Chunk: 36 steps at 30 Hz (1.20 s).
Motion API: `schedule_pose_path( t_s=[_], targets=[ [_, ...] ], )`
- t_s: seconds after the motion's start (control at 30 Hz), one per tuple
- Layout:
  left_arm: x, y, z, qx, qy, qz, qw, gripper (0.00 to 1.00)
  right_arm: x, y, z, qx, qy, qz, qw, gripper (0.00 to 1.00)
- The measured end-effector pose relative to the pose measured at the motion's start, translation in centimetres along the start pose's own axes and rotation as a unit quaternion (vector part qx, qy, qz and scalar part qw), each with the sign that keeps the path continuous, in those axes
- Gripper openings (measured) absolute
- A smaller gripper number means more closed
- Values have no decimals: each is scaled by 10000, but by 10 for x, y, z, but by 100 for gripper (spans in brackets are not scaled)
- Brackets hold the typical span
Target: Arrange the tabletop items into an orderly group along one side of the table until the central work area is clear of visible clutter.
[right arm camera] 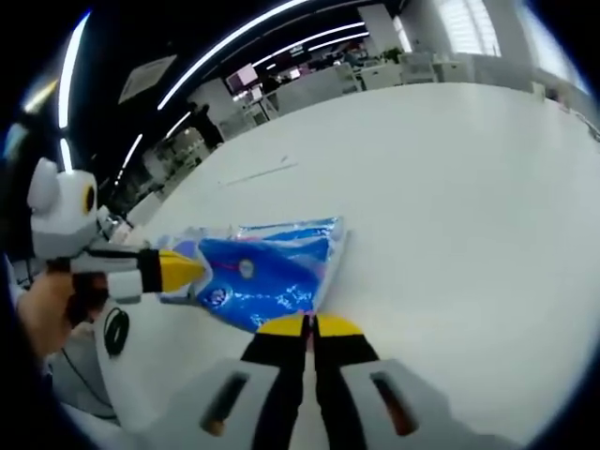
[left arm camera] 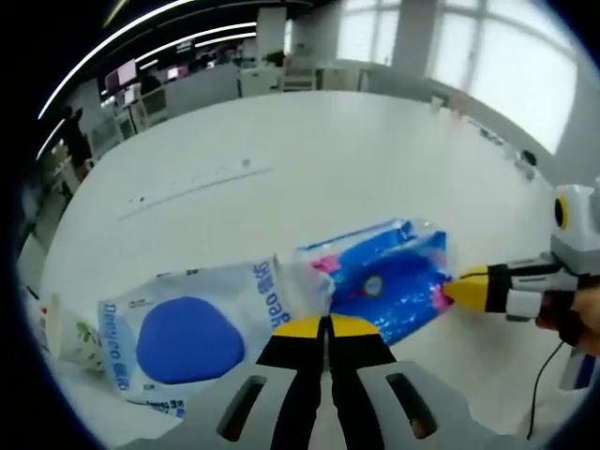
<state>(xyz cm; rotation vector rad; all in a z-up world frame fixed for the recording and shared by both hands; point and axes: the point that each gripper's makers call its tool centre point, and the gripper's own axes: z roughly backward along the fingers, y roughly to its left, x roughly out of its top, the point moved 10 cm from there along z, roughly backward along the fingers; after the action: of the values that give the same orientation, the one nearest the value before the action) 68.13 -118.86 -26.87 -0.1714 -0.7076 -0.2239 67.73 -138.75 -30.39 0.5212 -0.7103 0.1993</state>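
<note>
Left gripper (left arm camera: 323,325): jaws pressed together, pinching the near edge of the blue pack (left arm camera: 394,281) where it met the white pack (left arm camera: 197,328). In the left gripper view the white pack, with a big blue oval on it, lay on the table (left arm camera: 309,150) to the left of the jaws, and the blue pack ran off to the right. Could not tell for sure which of the two films the tips had.

Right gripper (right arm camera: 310,325): jaws also closed, on the blue pack's (right arm camera: 258,272) near edge, in its own view. Each gripper's yellow tips touched the pack's end in the other's view, right (left arm camera: 466,289) and left (right arm camera: 183,270), so it was gripped from both ends.

Blue pack sat low over the table's near part. A small carton (left arm camera: 70,337) stood just left of the white pack. Offices in the background, blurry.
</note>
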Motion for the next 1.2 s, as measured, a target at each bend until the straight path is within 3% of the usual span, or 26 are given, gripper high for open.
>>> schedule_pose_path(
  t_s=[0.77, 0.87, 1.0, 1.2],
  targets=[
    [-2, 1, 0, 83, -1, -122, 9999, 1, -3, -1, -2, 20, 12, -77, 10000, 6],
    [-2, -1, 3, 154, -57, -363, 9992, 3, -2, 1, 0, 9, 4, -26, 10000, 9],
    [0, -3, 8, 151, -198, -271, 9993, 15, -1, 3, 3, -66, -70, 124, 9999, 22],
    [1, -4, 15, 103, -399, -245, 9989, 48, 3, 2, 14, -314, -264, 304, 9987, 41]
  ],
)
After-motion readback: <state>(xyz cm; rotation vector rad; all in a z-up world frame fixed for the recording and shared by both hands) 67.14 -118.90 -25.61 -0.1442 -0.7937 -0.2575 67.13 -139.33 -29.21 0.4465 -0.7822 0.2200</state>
